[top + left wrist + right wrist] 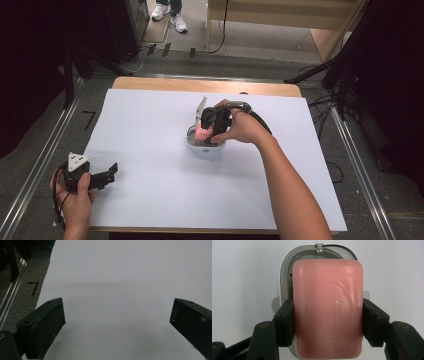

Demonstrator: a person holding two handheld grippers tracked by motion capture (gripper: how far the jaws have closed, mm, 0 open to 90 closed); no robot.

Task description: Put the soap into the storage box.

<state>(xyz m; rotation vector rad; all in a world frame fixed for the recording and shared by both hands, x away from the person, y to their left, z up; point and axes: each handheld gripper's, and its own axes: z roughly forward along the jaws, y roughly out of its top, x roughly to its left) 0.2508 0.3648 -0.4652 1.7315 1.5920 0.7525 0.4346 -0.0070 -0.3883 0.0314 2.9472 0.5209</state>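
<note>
The right gripper is clamped on a pink bar of soap, its two black pads pressing the bar's long sides about midway along. Directly beyond the bar, under its far end, lies a white soap dish with a grey inner tray, so the soap hangs right over the dish or just inside it; whether it touches the tray cannot be told. In the high view the same gripper points down into the dish, whose hinged lid stands open on the far side of the hand. The step in hand looks like seating the soap in the dish or lifting it out; either way, the next move calls for keeping the bar square to the rim and steering clear of the raised lid. Around the dish the white sheet is bare on every side, with plenty of room before the table's edge. Well apart, near the sheet's near left corner, the left gripper rests low with its jaws spread wide and nothing between them.
</note>
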